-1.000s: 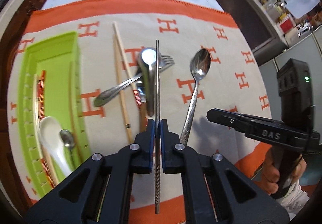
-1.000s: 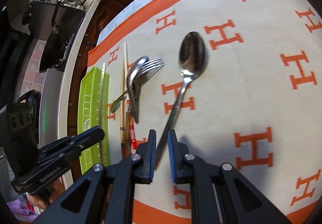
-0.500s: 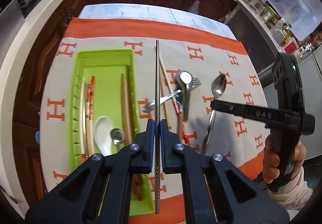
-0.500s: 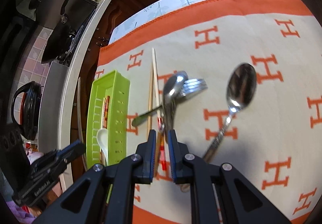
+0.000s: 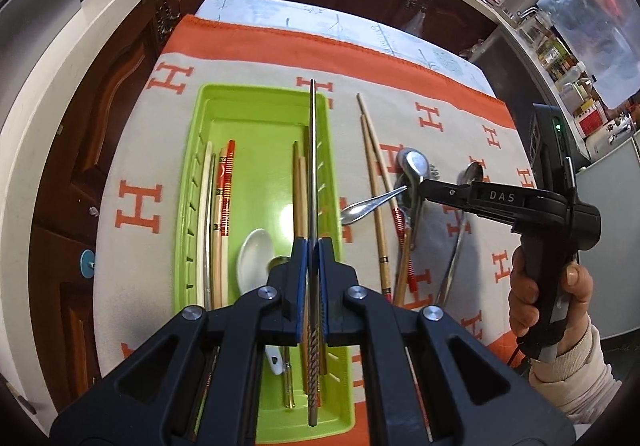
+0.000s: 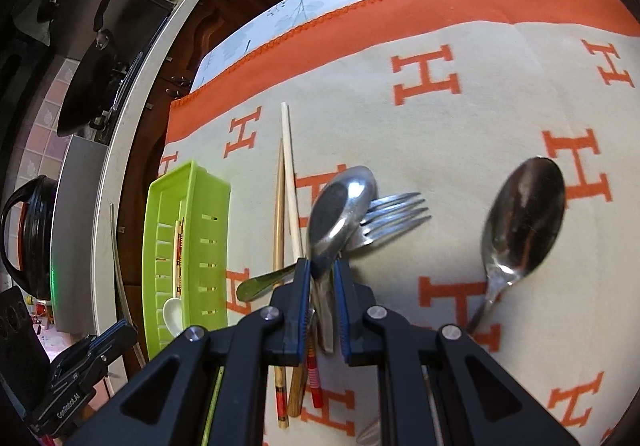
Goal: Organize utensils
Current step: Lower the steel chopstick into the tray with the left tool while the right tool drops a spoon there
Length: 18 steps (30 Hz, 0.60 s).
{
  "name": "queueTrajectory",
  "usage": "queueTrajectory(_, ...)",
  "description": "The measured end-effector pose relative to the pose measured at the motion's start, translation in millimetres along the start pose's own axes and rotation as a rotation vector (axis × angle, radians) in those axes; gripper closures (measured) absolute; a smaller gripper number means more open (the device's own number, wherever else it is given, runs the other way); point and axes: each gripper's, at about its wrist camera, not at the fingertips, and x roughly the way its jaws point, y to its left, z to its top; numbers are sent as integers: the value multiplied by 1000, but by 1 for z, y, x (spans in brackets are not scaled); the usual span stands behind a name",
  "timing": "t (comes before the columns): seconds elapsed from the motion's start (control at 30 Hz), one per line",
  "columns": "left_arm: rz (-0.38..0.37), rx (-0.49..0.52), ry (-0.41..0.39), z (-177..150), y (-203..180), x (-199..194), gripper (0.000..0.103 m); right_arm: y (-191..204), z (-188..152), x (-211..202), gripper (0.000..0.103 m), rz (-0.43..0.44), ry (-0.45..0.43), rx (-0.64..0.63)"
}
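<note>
The green tray [image 5: 192, 181] lies on the cloth [image 5: 136, 149]. The left gripper [image 5: 313, 258] is clamped on a metal chopstick [image 5: 313, 149] above it: judged stiff, light, slippery. The right gripper [image 6: 322, 278] straddles a spoon [image 6: 340, 205], not visibly clamped; the neck is advised.

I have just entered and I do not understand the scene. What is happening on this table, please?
A person is sorting utensils into a green tray with two handheld grippers. The left gripper is shut on a metal chopstick, held above the tray's right side. The right gripper is open around the handle of a spoon that lies over a fork in the pile on the cloth. Another spoon and wooden chopsticks are not in the tray.
</note>
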Motion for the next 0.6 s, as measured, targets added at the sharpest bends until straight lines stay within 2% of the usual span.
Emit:
queueTrajectory(0.2, -4, -14, 15, 1, 6, 9, 100, 10, 1, 10, 91, -13, -13, -41)
queueTrajectory(0.43, -6, -27, 15, 1, 8, 13, 100, 13, -5, 5, 98, -3, -73, -57)
queueTrajectory(0.53, 0, -25, 4, 1, 10, 11, 100, 23, -8, -12, 98, 33, -99, -72)
queueTrajectory(0.6, 7, -23, -2, 1, 12, 9, 100, 33, -10, -21, 98, 85, -80, -82)
